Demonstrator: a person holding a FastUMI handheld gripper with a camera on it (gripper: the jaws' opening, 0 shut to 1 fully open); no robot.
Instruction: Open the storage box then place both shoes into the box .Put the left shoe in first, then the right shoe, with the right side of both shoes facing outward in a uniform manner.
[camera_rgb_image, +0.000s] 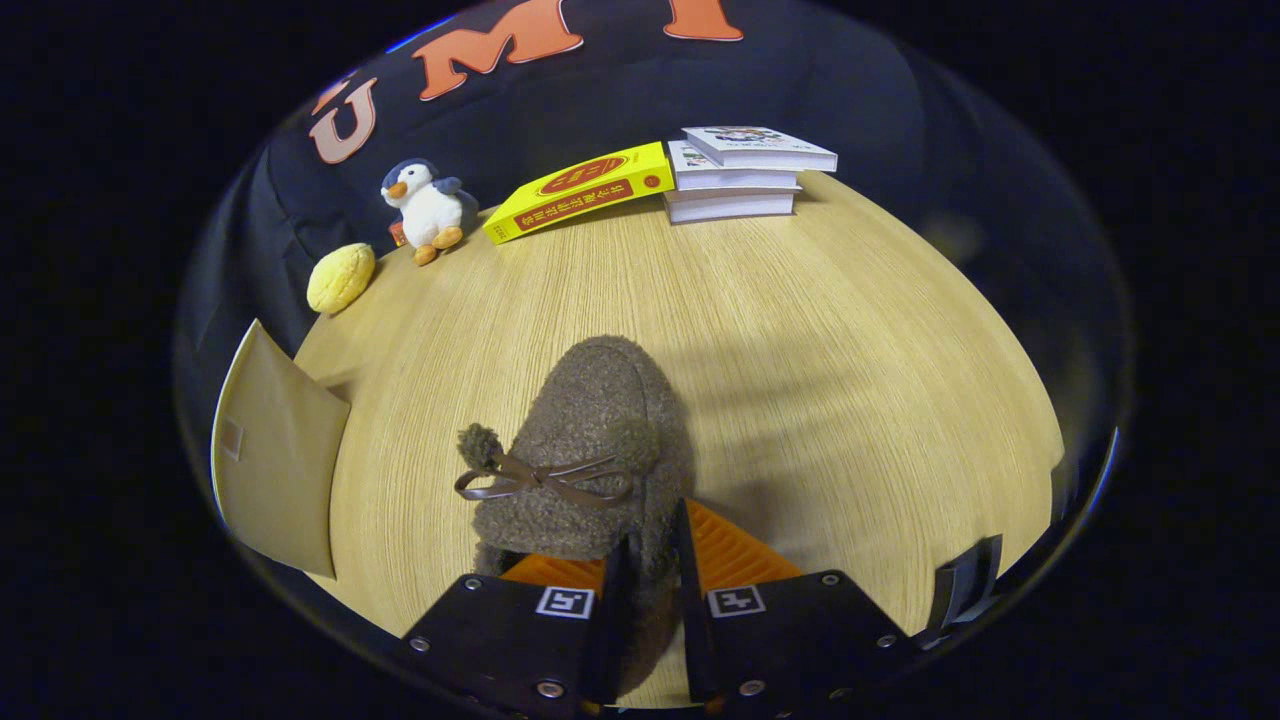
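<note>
My tongs (648, 600) are pinched on the heel wall of the fuzzy shoe (590, 450); toe points away, just ahead of the fingers; looks light and squishy, so that thin rim should hold; box flap (275, 450) off to the left.

Wood-grain worktop (800, 330). Far edge: plush penguin (428, 208), yellow cushion (341, 278), yellow box (580, 190), stacked books (745, 172). Middle: fuzzy brown shoe (585, 450).

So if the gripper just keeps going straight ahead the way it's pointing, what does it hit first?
The fuzzy brown shoe: its rim already sits between the fingers of the gripper, which look closed on it. Beyond the toe there is bare table.
</note>
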